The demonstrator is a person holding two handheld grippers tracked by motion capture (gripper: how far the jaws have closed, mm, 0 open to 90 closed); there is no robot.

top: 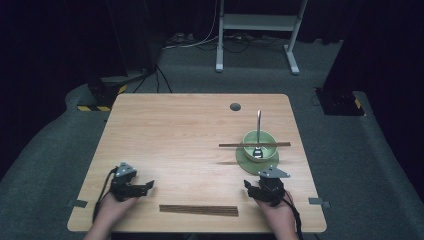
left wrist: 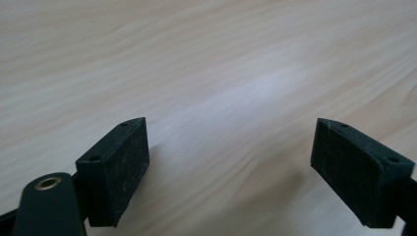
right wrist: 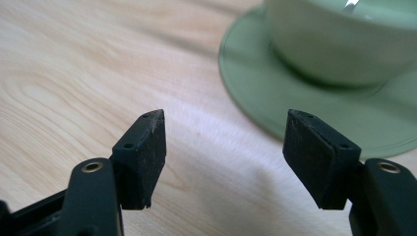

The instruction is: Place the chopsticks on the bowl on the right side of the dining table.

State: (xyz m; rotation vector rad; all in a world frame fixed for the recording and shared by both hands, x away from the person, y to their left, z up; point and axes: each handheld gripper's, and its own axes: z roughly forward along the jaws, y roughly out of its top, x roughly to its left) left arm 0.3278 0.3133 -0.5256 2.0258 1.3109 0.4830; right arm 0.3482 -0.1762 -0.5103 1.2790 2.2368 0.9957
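The wooden bench [top: 165, 135] carries 1 green bowl [top: 259, 139], 1 green saucer [top: 244, 159], 1 spoon [top: 258, 125] and 2 groups of brown chopsticks.

The bowl stands on the saucer on the right half of the bench. The spoon stands in the bowl, its dark scoop low at the near side and its pale handle leaning up and away over the far rim. 1 chopstick [top: 254, 145], or a pair lying tight together, rests level across the top of the bowl, its ends sticking out past the rim on both sides; from the high view I cannot tell whether it is 1 stick or 2. The second group, a bundle of chopsticks [top: 199, 210], lies flat near the front edge of the bench, between the 2 hands; the sticks lie too close together to count.

There are 2 grippers, 1 in each hand. The left gripper [top: 148, 185] sits low over bare wood at the front left, well apart from the bowl, and in the left gripper view [left wrist: 231, 172] its jaws are spread wide with nothing between them. The right gripper [top: 248, 187] is just in front of the saucer; in the right gripper view [right wrist: 223, 157] its jaws are parted, with only bench between them, and the saucer and bowl rise just beyond the tips.
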